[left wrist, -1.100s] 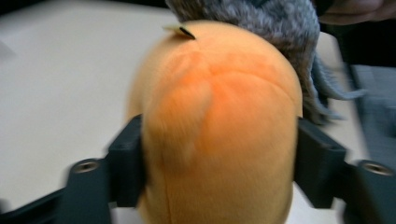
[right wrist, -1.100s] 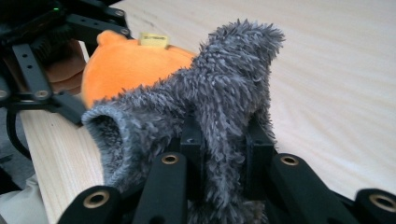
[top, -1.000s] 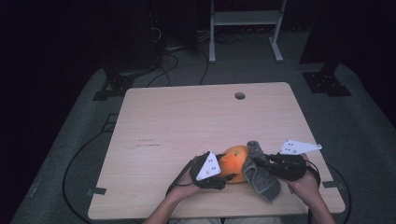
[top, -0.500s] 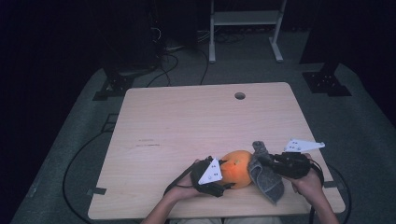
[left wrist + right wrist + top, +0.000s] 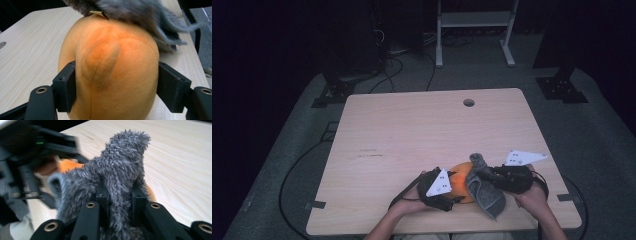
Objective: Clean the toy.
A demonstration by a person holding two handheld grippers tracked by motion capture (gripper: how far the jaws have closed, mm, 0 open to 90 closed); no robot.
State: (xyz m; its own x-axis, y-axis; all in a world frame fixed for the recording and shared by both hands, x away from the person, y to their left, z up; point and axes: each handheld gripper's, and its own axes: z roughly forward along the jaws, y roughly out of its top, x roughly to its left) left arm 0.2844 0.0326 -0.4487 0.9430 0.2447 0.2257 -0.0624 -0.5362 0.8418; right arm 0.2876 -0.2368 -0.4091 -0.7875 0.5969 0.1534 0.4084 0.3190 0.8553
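Observation:
An orange plush toy (image 5: 460, 180) sits near the table's front edge. My left gripper (image 5: 447, 192) is shut on it, one jaw on each side of its round body (image 5: 112, 75). A shaggy grey cloth (image 5: 484, 187) lies against the toy's right side and hangs toward the front edge. My right gripper (image 5: 484, 176) is shut on the cloth, a fold of it (image 5: 120, 185) pinched between the two jaws. In the left gripper view the grey cloth (image 5: 140, 12) drapes over the top of the toy. The left gripper's black body (image 5: 32, 157) shows blurred in the right gripper view.
The wooden table (image 5: 422, 130) has a small round hole (image 5: 468, 102) near its far edge. A white metal stand (image 5: 472, 30), dark equipment and cables (image 5: 397, 55) are on the floor beyond it. The person's hands come in at the front edge.
Both grippers, the toy and the cloth have slid slightly toward the front edge. The cloth stays against the toy's right side, its lower end hanging a bit lower.

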